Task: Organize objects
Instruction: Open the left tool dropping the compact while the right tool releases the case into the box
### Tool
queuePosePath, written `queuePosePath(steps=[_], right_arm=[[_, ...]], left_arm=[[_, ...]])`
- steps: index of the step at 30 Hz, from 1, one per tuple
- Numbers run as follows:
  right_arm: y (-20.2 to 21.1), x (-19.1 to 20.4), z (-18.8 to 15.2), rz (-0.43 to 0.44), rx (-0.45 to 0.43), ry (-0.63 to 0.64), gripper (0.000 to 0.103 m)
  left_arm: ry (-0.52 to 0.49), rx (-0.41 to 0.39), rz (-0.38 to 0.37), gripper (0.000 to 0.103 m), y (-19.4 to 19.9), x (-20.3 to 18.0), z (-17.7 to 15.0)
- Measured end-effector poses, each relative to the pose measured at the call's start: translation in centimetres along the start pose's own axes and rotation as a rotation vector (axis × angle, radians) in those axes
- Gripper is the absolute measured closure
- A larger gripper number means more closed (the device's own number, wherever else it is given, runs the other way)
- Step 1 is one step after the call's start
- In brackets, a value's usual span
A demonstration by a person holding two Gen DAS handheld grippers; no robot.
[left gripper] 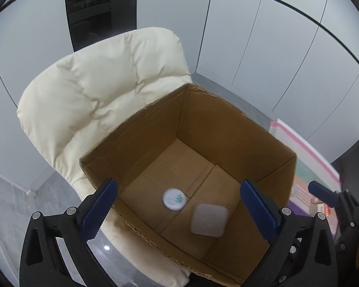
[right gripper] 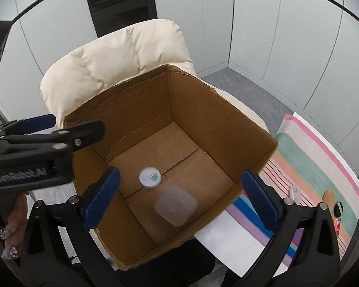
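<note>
Scene: an open cardboard box [left gripper: 227,124] sits on a cream cushioned chair [left gripper: 95,91]; a striped cloth [right gripper: 318,157] lies at the right of the right wrist view.
Left gripper: the left gripper [left gripper: 179,212] hangs above the box mouth, pointing steeply down into it, its blue pads spread wide with nothing between them.
Right gripper: the right gripper [right gripper: 179,203] is likewise over the box, jaws spread wide and empty.
Round jar: a small round jar [left gripper: 174,199] with a white lid and a green leaf print shows blurred over the box floor, in the lower middle of both frames; whether it is resting or in the air cannot be told.
Square container: a pale translucent square container [left gripper: 209,219] is just right of and below the jar, also blurred, apart from the jar.
Key relation: both things lie straight ahead of and below the open jaws, inside the box, out of reach of the pads; neither has a marked long axis. Each gripper frames both in its gap, so neither hand looks clearly nearer.
Judgement: these two pieces look put away; the next pick probably lies on the striped cloth, nearer the right hand, where a few small items show at the right edge.
</note>
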State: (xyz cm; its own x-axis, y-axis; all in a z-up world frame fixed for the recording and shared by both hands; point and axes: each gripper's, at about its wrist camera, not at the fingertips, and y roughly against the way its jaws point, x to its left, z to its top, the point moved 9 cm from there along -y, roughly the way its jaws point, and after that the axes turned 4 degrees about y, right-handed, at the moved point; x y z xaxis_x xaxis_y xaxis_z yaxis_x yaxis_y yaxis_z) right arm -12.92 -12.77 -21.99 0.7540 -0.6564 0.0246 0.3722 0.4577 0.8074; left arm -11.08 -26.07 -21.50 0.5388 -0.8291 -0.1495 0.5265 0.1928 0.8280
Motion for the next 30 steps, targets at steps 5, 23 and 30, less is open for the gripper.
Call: queuePosePath(steps=[5, 23, 30], right_arm=[[0.1, -0.1, -0.1, 0.012, 0.006, -0.013, 0.0], [1.4, -0.1, -0.9, 0.008, 0.011, -0.036, 0.0], [3.7, 0.0, -2.5, -0.018, 0.025, -0.047, 0.0]], left_arm=[[-0.009, -0.004, 0.001, 0.0, 0.0, -0.1, 0.0], [-0.027, -0.004, 0.003, 0.0, 1.4, -0.5, -1.0], [-0.022, -0.02, -0.015, 0.001, 4.1, -0.6, -2.1]])
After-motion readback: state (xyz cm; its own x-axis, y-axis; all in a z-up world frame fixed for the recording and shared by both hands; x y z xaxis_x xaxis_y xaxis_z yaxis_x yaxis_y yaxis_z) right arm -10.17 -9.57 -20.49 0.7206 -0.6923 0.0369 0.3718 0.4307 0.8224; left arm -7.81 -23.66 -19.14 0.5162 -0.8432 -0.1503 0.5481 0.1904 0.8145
